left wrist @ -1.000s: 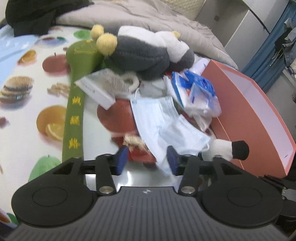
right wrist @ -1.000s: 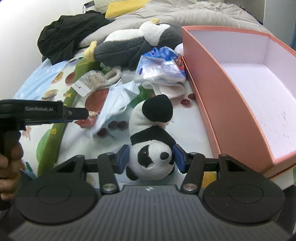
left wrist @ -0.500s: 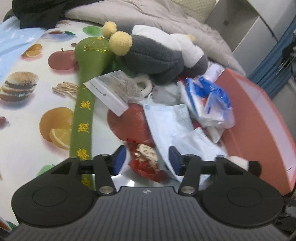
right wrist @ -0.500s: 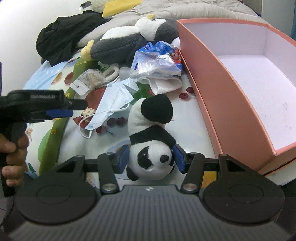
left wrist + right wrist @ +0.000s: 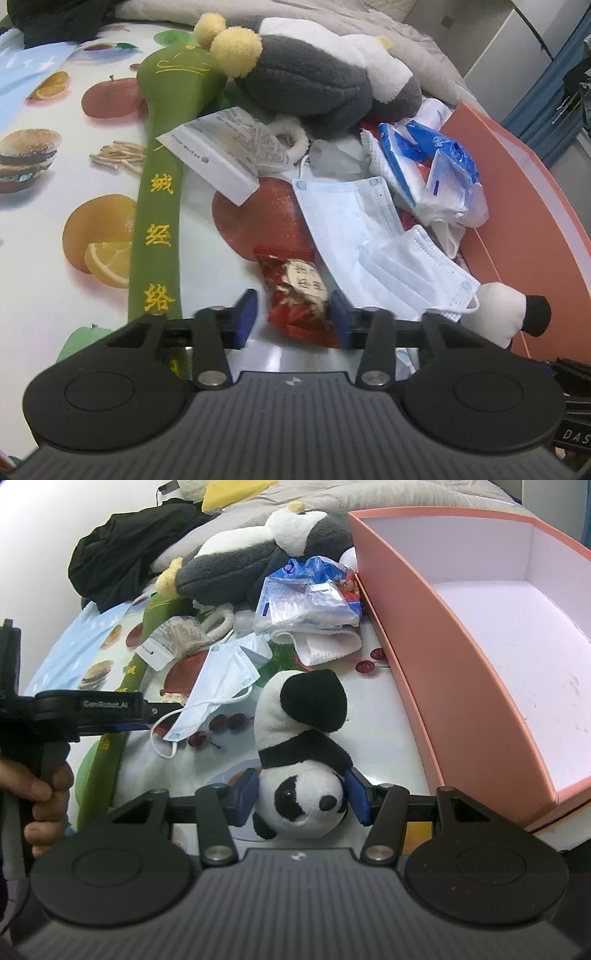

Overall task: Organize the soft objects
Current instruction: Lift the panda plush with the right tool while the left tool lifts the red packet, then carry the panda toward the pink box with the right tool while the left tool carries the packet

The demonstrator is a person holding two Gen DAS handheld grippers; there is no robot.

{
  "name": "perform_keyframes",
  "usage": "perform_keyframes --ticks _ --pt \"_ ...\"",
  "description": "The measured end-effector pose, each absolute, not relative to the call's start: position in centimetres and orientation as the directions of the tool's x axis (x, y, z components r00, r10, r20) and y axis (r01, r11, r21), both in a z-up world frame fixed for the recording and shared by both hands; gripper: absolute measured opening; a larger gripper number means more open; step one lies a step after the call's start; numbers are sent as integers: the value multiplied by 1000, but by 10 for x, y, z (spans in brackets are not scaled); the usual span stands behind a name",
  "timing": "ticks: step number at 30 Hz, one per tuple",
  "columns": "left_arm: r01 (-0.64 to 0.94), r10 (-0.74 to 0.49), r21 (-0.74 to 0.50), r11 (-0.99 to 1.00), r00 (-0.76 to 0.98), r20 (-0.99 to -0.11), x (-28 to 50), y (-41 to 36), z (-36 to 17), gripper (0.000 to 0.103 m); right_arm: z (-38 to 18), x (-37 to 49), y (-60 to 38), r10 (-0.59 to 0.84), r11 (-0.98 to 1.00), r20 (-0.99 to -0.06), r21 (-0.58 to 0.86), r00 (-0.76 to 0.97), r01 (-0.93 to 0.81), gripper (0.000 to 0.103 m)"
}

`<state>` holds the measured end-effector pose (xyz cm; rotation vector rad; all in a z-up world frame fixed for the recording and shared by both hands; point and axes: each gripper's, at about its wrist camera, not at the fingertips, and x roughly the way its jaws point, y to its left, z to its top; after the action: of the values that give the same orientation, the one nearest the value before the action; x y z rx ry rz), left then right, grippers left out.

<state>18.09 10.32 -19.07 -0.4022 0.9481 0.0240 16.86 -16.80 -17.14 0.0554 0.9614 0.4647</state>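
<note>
Left claw, pointing steeply down at the bed's fruit-printed cover: its jaws have just been closing and a red snack packet is lying between the blue pads. The right pad is touching the packet's edge, while the left pad is standing clear of it, so the packet is not yet being gripped. Just beyond the packet, two pale blue face masks are lying overlapped, with a long green plush stretching along the claw's left side and a grey-and-white plush bird lying farther back.

Right claw: its pads are pressing on either side of the head of a small plush panda, which it is gripping face-up, the body and a black limb extending away from the claw over the cover. The open pink box is standing just to the panda's right, along the bed's edge. A hand holding the left claw's handle is showing at the left of the right wrist view.
</note>
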Motion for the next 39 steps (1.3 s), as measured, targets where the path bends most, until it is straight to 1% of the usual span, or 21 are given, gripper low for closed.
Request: perform_keyframes --ticks 3,5,11,16,17,19,20,22,24,27,28,30,33,36,39 --pt "-200 -144 -318 927 592 -793 180 102 -190 33 -168 170 -169 404 901 -775 246 486 -356 55" --pt "-201 -131 -306 931 598 -791 178 102 -187 32 -165 170 -170 403 902 -774 246 489 -355 55" --pt "-210 -126 -319 924 621 -774 170 106 -171 32 -152 175 -172 404 902 -762 241 506 -358 54" --pt "-200 -130 -332 922 649 -750 167 106 -146 32 -132 176 -172 415 897 -734 231 537 -378 52" --pt "-195 -132 -335 922 654 -745 167 105 -141 32 -126 177 -172 419 895 -727 230 544 -383 50" --pt "-176 -137 -333 926 667 -733 168 101 -128 32 -117 178 -172 426 891 -715 228 554 -392 39" --pt "-168 -136 -329 929 672 -727 168 98 -122 32 -114 179 -172 428 891 -711 226 559 -395 37" --pt "-149 -136 -319 936 682 -718 170 93 -114 32 -110 181 -173 423 892 -701 211 574 -399 25" --pt "-142 -141 -320 937 683 -716 171 89 -112 32 -115 184 -174 415 895 -708 204 572 -396 26" --pt "-148 -149 -329 933 674 -724 168 84 -117 32 -135 185 -180 405 904 -740 239 537 -354 26" --pt "-151 -154 -336 930 670 -726 165 82 -119 32 -141 183 -182 404 905 -748 245 526 -347 22" --pt "-154 -162 -346 926 664 -730 161 81 -124 32 -150 176 -185 413 901 -760 260 502 -348 22" --pt "-161 -164 -347 924 652 -740 156 79 -131 32 -161 165 -186 408 901 -774 255 484 -352 25" --pt "-167 -166 -347 923 641 -749 154 79 -137 32 -171 158 -191 445 885 -777 306 445 -351 26" --pt "-165 -163 -338 926 635 -755 152 78 -140 32 -178 151 -193 453 877 -787 309 419 -368 26"
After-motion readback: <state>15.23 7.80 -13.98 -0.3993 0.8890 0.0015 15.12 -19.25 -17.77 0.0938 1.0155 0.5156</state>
